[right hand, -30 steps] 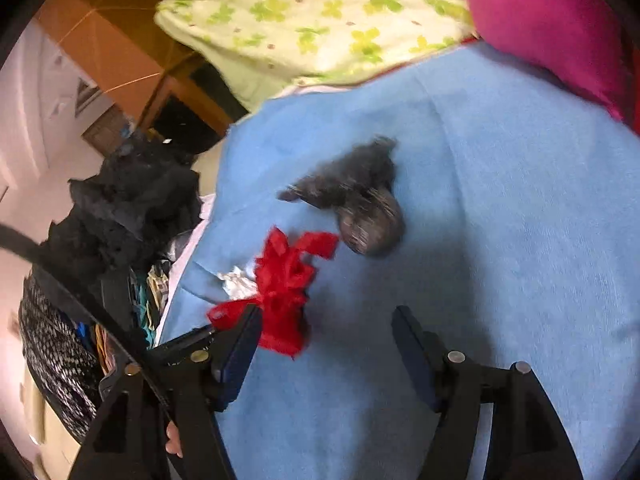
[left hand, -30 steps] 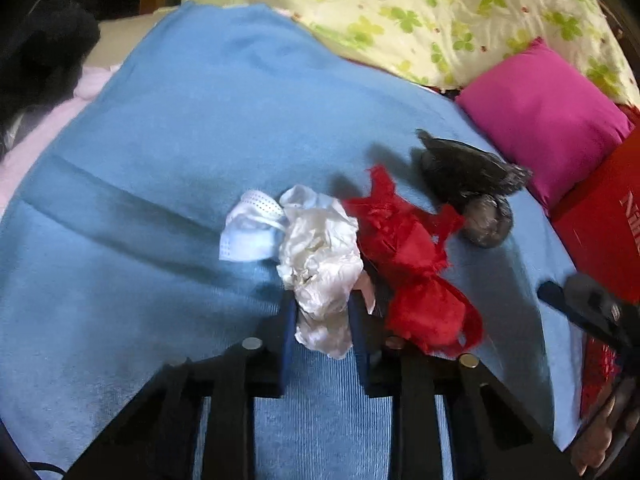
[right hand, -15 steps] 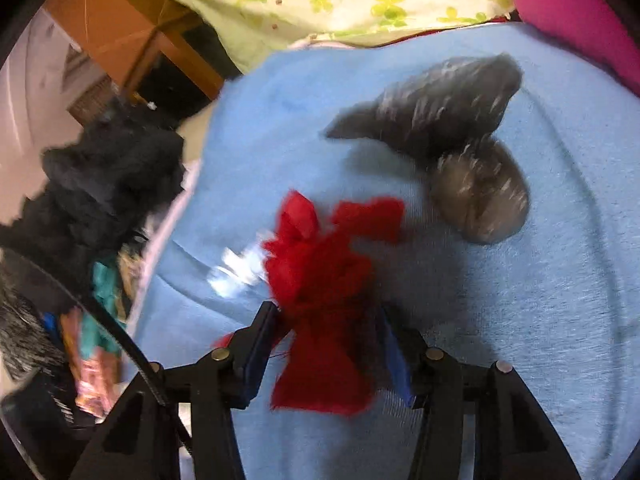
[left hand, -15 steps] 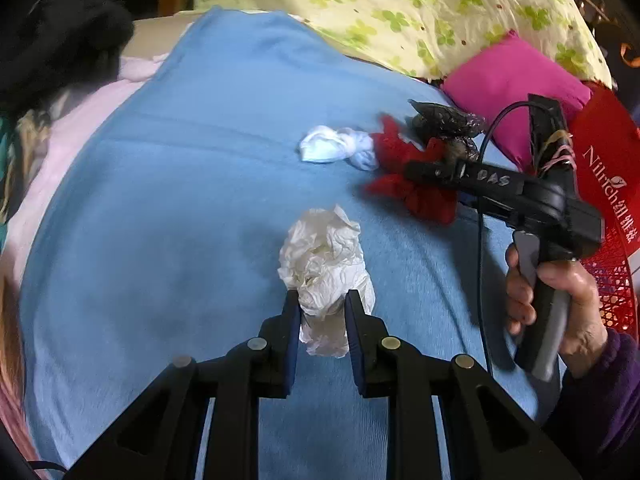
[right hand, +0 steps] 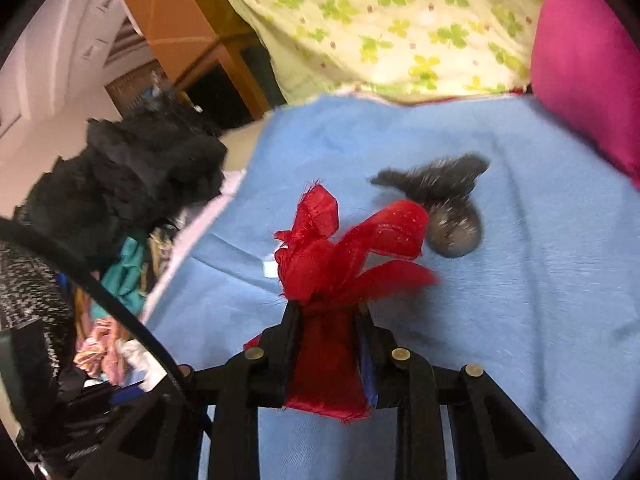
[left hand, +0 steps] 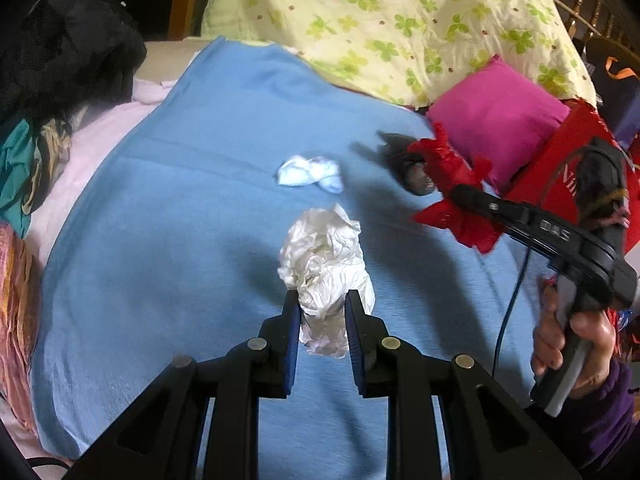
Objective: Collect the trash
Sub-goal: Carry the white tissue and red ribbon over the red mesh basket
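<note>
**Trash pickup on the bed: both grippers loaded**

Bed [left hand: 168, 208] covered with a blue blanket; trash scattered across its middle. Yellow-green clover-print quilt [left hand: 400, 16] heaped at the far end, magenta pillow [left hand: 496, 120] beside it.

Left gripper [left hand: 322, 310]: fingers [left hand: 291, 320] pressed tight on a crumpled white paper wad [left hand: 326, 264]. The wad sticks out above and below the pads and sits clear of the blanket; its shadow falls on the cloth to the left.

Right gripper [right hand: 329, 322]: jaws have just been closing and now stand clamped on a red crumpled wrapper [right hand: 344, 256]. Its frayed red ends fan upward past the fingertips, and a flat strip hangs down between the finger bodies. In the left wrist view the same gripper [left hand: 460, 194] shows from the side at the right edge, red wrapper bunched at its tip, a hand [left hand: 576, 344] in a purple sleeve gripping the handle.

Still lying on the blanket:
- small white-and-pale-blue crumpled wad [left hand: 310, 172], beyond the white paper wad, well apart from both grippers;
- dark grey knotted plastic bag [right hand: 444, 204], just behind the red wrapper in the right wrist view, partly blurred.

Red mesh basket [left hand: 560, 160] with white lettering stands at the bed's right side, next to the magenta pillow. Pile of dark and coloured clothes [right hand: 132, 176] off the bed's left edge.
</note>
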A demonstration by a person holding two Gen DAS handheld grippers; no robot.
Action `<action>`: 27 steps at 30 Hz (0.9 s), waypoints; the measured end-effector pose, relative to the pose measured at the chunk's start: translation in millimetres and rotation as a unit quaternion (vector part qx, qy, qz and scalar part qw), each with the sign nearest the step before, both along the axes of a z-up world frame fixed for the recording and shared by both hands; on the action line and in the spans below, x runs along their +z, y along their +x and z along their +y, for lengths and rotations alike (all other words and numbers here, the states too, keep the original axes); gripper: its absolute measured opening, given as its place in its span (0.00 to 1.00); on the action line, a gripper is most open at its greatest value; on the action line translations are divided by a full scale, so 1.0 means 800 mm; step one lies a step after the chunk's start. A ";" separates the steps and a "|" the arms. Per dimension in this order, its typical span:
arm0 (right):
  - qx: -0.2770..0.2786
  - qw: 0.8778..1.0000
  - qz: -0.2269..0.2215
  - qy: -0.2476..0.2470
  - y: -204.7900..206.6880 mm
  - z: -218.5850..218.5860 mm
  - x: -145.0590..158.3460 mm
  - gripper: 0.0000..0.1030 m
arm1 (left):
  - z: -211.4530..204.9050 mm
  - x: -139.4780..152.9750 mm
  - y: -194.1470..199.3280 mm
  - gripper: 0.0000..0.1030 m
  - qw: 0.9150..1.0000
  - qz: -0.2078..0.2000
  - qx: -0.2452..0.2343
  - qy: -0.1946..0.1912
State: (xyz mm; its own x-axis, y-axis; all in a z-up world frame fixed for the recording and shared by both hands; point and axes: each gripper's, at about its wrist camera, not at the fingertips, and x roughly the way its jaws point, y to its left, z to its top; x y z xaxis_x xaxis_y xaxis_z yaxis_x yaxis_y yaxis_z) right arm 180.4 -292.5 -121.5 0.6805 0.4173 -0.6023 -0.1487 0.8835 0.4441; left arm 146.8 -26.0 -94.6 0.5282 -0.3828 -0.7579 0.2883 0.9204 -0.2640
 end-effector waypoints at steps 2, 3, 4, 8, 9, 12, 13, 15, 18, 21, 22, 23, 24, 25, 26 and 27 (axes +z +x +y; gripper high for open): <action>-0.003 1.000 -0.023 -0.006 -0.025 -0.011 0.018 0.27 | -0.008 0.012 -0.008 0.23 1.000 -0.007 -0.002 -0.001; -0.003 1.000 -0.029 -0.010 -0.032 -0.010 0.024 0.27 | -0.012 0.017 -0.011 0.23 1.000 -0.010 -0.004 -0.002; -0.005 0.999 -0.041 -0.021 -0.047 -0.017 0.032 0.27 | -0.019 0.024 -0.017 0.23 1.000 -0.014 -0.007 -0.003; -0.020 0.997 -0.070 -0.025 -0.094 -0.045 0.049 0.27 | -0.040 0.046 -0.034 0.23 0.999 -0.031 -0.021 0.002; -0.027 0.996 -0.076 -0.023 -0.108 -0.055 0.052 0.27 | -0.048 0.052 -0.039 0.23 0.999 -0.036 -0.026 0.003; -0.049 0.994 -0.094 -0.024 -0.147 -0.086 0.063 0.27 | -0.066 0.067 -0.050 0.23 0.998 -0.049 -0.039 0.007; -0.058 0.993 -0.103 -0.025 -0.161 -0.097 0.068 0.27 | -0.075 0.074 -0.054 0.23 0.997 -0.054 -0.045 0.009; -0.068 0.991 -0.115 -0.025 -0.178 -0.111 0.075 0.27 | -0.089 0.084 -0.062 0.23 0.996 -0.063 -0.056 0.012; -0.091 0.987 -0.131 -0.027 -0.211 -0.137 0.083 0.27 | -0.107 0.098 -0.074 0.23 0.995 -0.075 -0.070 0.017; -0.111 0.984 -0.139 -0.025 -0.237 -0.164 0.086 0.27 | -0.130 0.111 -0.086 0.23 0.993 -0.083 -0.087 0.019; -0.117 0.983 -0.142 -0.023 -0.247 -0.172 0.087 0.27 | -0.136 0.113 -0.088 0.23 0.992 -0.085 -0.089 0.020; -0.120 0.982 -0.143 -0.021 -0.252 -0.181 0.087 0.27 | -0.145 0.117 -0.091 0.23 0.991 -0.088 -0.095 0.021; -0.129 0.980 -0.147 -0.021 -0.262 -0.188 0.088 0.27 | -0.151 0.119 -0.095 0.23 0.991 -0.089 -0.100 0.021; -0.137 0.979 -0.150 -0.023 -0.269 -0.195 0.089 0.27 | -0.156 0.121 -0.098 0.23 0.990 -0.090 -0.103 0.022; -0.141 0.978 -0.152 -0.022 -0.277 -0.202 0.090 0.27 | -0.164 0.123 -0.102 0.23 0.990 -0.091 -0.109 0.022; -0.145 0.977 -0.155 -0.021 -0.281 -0.206 0.091 0.27 | -0.172 0.125 -0.106 0.23 0.989 -0.092 -0.115 0.022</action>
